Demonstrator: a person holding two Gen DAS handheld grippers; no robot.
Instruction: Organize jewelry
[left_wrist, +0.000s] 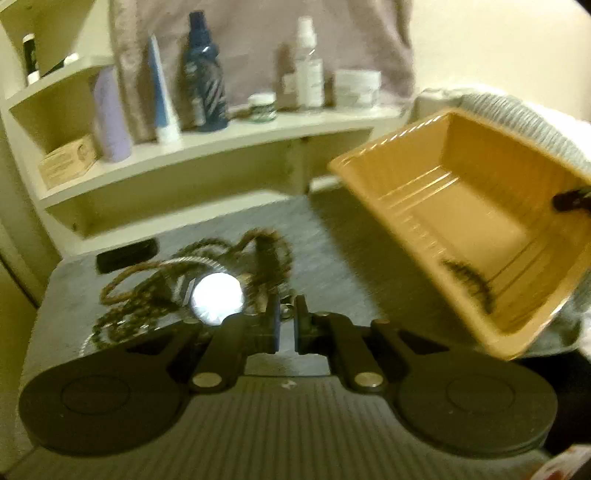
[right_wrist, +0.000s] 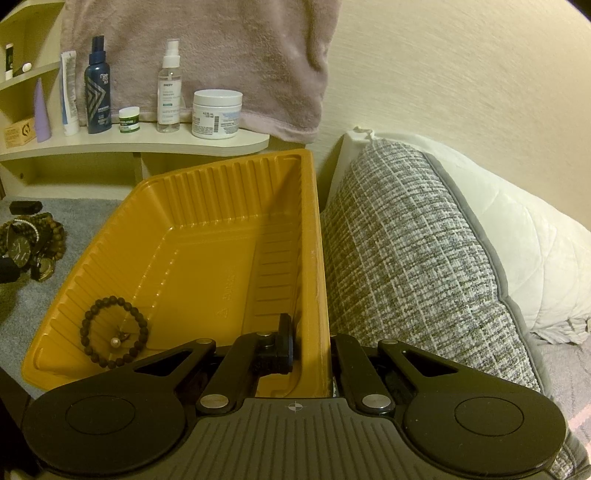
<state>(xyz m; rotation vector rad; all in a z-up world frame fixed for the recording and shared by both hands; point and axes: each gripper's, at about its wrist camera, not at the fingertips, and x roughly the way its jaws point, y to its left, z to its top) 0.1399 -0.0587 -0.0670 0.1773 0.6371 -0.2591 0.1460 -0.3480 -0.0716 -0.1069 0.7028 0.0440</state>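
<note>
Right claw (right_wrist: 310, 350) pinches the tilted tray's (right_wrist: 207, 258) wall, bracelet (right_wrist: 114, 332) lying inside to its left.

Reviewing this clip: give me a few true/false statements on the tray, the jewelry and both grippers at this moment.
1. The right gripper clamps the wall of the yellow tray. True.
2. The tray is empty. False: a dark bead bracelet lies inside it.
3. The jewelry pile, with a watch, lies on the gray surface outside the tray. True.
4. The left gripper holds the tray. False: it is at the pile, jaws nearly closed around something small; the blur hides whether it is gripped.
5. The shelf behind holds only books. False: it holds bottles and jars.
</note>
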